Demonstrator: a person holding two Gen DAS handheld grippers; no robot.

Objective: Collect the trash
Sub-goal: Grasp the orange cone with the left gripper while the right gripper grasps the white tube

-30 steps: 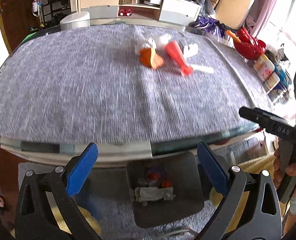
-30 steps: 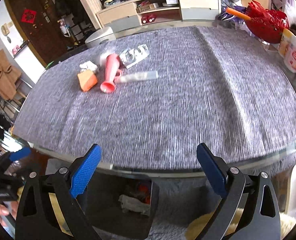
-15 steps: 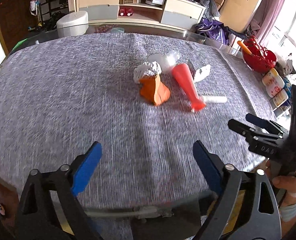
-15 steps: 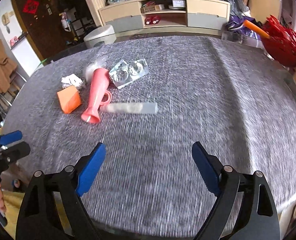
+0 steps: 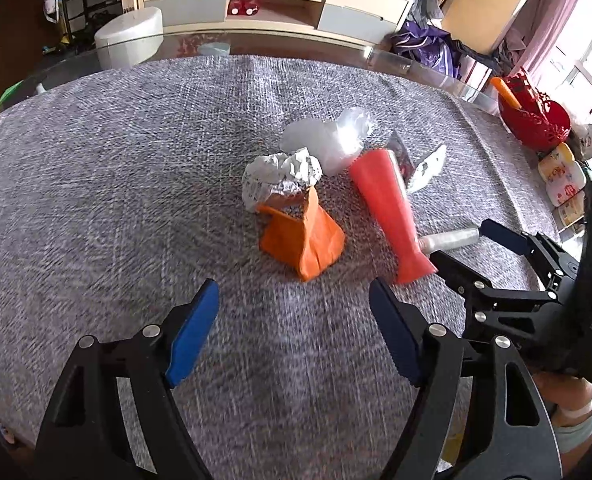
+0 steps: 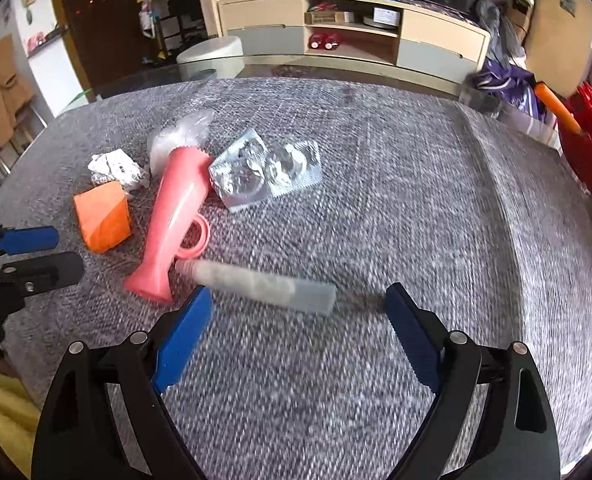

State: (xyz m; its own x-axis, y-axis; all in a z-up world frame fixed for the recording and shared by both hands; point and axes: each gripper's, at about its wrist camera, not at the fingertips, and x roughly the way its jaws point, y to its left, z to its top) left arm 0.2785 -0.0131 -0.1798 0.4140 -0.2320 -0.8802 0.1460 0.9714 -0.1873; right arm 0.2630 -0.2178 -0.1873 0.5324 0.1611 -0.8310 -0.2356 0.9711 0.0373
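Observation:
Trash lies on the grey cloth: an orange paper carton [image 5: 301, 236] [image 6: 103, 216], a crumpled white paper [image 5: 282, 174] [image 6: 114, 167], a red plastic horn [image 5: 390, 210] [image 6: 176, 216], a clear plastic tube [image 6: 258, 285] [image 5: 450, 239], a silver blister pack [image 6: 268, 170] and a clear plastic bag [image 5: 330, 142] [image 6: 180, 136]. My left gripper [image 5: 294, 316] is open, just short of the carton. My right gripper [image 6: 298, 318] is open, its tips just short of the tube; it also shows in the left wrist view [image 5: 470, 248].
The table [image 6: 416, 200] is covered by the grey cloth. A red basket [image 5: 534, 120] and bottles [image 5: 562, 172] stand at its right edge. A white stool [image 5: 130, 36] and a low cabinet [image 6: 356, 36] stand beyond the far edge.
Both grippers have moved forward from the table's near edge, over the cloth, toward the trash pile. The bin under the table has dropped out of view. Both stay open.

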